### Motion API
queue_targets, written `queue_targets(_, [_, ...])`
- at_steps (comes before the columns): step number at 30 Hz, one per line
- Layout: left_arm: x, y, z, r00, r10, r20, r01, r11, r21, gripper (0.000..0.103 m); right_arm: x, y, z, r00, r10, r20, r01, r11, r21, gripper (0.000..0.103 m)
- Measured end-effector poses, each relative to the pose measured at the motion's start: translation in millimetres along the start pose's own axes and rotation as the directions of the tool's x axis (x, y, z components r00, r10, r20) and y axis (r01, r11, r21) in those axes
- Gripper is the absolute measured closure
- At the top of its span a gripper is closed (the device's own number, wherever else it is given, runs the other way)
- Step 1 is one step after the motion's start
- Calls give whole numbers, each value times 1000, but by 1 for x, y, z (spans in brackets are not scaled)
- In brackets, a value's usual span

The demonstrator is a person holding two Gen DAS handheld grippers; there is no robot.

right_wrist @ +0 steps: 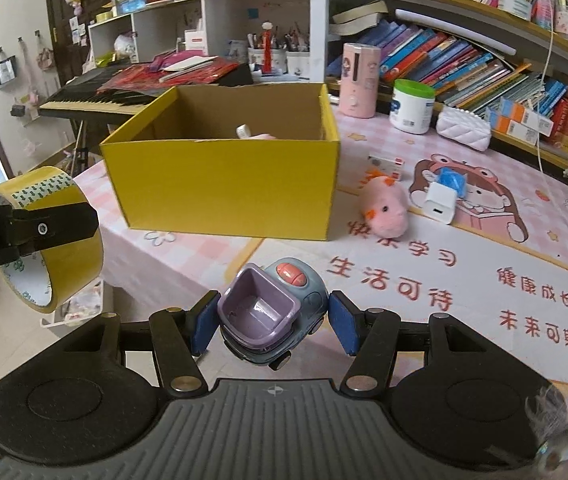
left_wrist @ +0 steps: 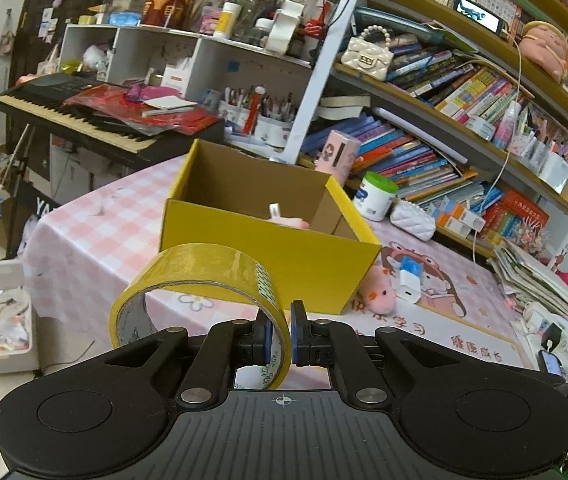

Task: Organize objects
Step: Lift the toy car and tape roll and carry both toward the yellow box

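The left gripper [left_wrist: 281,334] has its fingers [left_wrist: 261,336] clenched on the wall of a yellow tape roll [left_wrist: 203,280], one pad inside the ring and one outside. The roll stands on edge in the grip, held in the air short of the near-left corner of the tabletop [left_wrist: 95,224], with the floor below it. From the right wrist view, the same roll [right_wrist: 55,240] shows at the far left, with a black finger across its rim.

The right gripper [right_wrist: 273,326] grasps a toy car [right_wrist: 279,312] by its sides, blue pads pressing on either flank. The car is grey-blue with a purple tub-shaped seat and an orange button on top, and it hangs above the tabletop's near edge.

Ahead of both grippers sits an open yellow box [right_wrist: 223,196] on the pink checked tabletop. Something pink with a white tag [right_wrist: 243,132] lies inside it. Just right of the box lies a pink plush [right_wrist: 386,208], and near that a white charger [right_wrist: 440,202] with a blue item touching it. Farther back stand a pink canister [right_wrist: 360,80], a white tub [right_wrist: 412,106] and a white quilted pouch [right_wrist: 464,130].
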State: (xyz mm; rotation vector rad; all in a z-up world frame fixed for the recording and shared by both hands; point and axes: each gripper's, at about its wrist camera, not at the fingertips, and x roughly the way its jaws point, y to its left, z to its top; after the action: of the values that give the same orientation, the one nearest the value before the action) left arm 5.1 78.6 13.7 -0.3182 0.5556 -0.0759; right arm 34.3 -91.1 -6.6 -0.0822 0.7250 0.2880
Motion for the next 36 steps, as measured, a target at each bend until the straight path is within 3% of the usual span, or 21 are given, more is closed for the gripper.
queue_targets(15, [-15,18,0,1000,7,24,-6,1000,-12,96,-7,24,-1,1000,9,14,-9,1000,-20,47])
queue_targets(36, [-23,19,1,999,-18,36,18,1000,-10,96,-16,27,-1,1000,-3,22,3,1000,-24,47])
